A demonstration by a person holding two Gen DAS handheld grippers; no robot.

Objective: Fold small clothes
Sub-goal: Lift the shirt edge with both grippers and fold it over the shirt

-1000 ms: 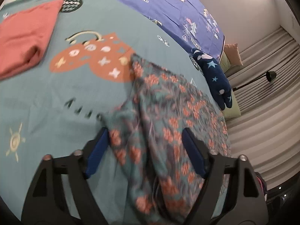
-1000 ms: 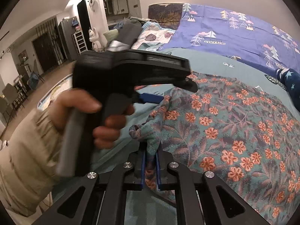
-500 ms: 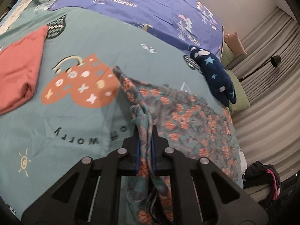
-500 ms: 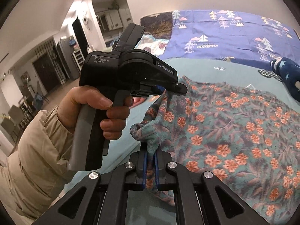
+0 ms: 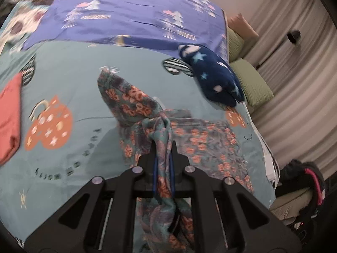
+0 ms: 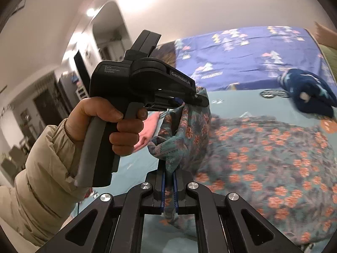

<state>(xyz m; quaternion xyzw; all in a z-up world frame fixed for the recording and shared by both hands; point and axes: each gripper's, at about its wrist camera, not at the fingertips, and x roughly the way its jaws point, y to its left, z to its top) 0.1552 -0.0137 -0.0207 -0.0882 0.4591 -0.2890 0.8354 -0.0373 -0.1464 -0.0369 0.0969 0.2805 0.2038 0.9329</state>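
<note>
A teal floral garment [image 5: 134, 103] with orange flowers lies partly on the teal bedspread [image 5: 84, 67] and partly lifted. My left gripper [image 5: 163, 147] is shut on a bunched edge of it and holds that edge above the bed. My right gripper [image 6: 168, 176] is shut on another bunched edge of the same floral garment [image 6: 263, 158]. In the right wrist view the left gripper [image 6: 189, 102] hangs close in front, held by a hand, with cloth draped from it.
A folded coral-red garment [image 5: 9, 118] lies at the left of the bed. A navy star-print plush [image 5: 212, 73] rests at the far right by green pillows [image 5: 250, 80]. A purple duvet [image 5: 130, 14] covers the far end. Curtains and a dark bag [image 5: 303, 181] stand to the right.
My left gripper closed on the floral garment's edge, then both grippers lifted the cloth higher. More of the garment has come off the bed and it folds over itself.
</note>
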